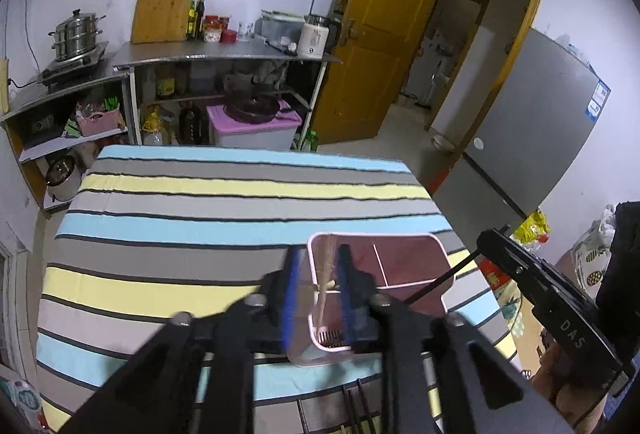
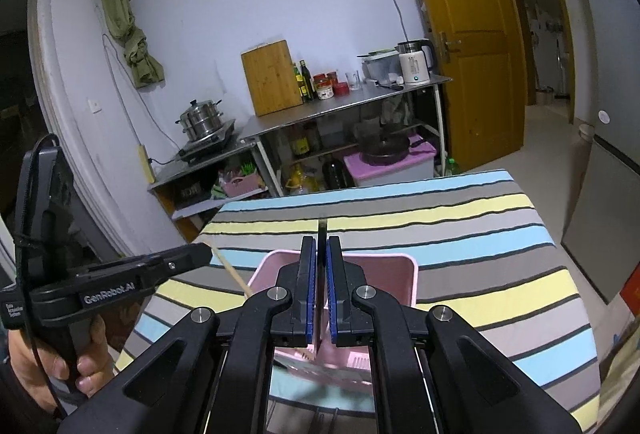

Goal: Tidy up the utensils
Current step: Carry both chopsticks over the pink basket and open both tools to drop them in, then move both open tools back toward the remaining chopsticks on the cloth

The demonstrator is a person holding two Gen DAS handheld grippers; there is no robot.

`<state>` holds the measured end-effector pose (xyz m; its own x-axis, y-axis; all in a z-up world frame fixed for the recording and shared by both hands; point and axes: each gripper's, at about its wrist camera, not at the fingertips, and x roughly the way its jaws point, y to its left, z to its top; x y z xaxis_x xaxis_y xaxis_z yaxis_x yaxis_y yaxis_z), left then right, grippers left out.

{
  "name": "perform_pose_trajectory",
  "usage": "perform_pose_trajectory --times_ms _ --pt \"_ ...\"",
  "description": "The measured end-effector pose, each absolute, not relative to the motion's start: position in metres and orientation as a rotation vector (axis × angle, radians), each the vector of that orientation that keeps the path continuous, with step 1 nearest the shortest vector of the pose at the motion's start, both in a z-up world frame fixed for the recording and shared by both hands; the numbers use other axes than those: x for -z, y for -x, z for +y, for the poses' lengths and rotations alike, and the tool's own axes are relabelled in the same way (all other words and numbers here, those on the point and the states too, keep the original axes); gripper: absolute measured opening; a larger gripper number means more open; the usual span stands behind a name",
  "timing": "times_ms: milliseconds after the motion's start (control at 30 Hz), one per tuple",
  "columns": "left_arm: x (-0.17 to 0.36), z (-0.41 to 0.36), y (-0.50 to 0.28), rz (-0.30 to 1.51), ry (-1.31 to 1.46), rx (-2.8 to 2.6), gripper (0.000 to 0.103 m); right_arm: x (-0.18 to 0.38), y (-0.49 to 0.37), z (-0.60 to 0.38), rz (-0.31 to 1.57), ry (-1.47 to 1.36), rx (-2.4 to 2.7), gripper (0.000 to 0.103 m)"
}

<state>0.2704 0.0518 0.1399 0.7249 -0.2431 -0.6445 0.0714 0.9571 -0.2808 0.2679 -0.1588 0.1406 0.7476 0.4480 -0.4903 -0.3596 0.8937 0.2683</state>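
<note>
Chopsticks [image 1: 326, 274] between left gripper's [image 1: 318, 266] parted pads

Left tongs [image 1: 318, 266] parted, right tongs [image 2: 319, 258] nearly closed, both angled down

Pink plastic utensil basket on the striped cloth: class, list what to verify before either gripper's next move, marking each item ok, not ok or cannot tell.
1. Pink plastic utensil basket stands upright on the striped tablecloth: ok.
2. Thin wooden chopstick is inside the basket's left compartment: ok.
3. Left gripper has its jaws wider than the wooden chopstick: ok.
4. Right gripper is shut on the thin black chopstick: ok.
5. Black chopstick's lower end reaches inside the basket: ok.
6. That end rests on the basket's floor: cannot tell.
</note>
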Motion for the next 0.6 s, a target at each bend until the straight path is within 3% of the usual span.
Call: perform_pose_trajectory --times_ms 133,600 --pt "-0.149 0.058 -0.257 0.694 0.247 0.160 0.036 -0.148 -0.260 -0.165 0.558 -0.151 -0.437 0.013" --pt "-0.158 0.060 -0.181 0.603 0.231 0.142 0.036 -0.164 -0.191 -0.199 0.472 -0.148 -0.425 0.013"
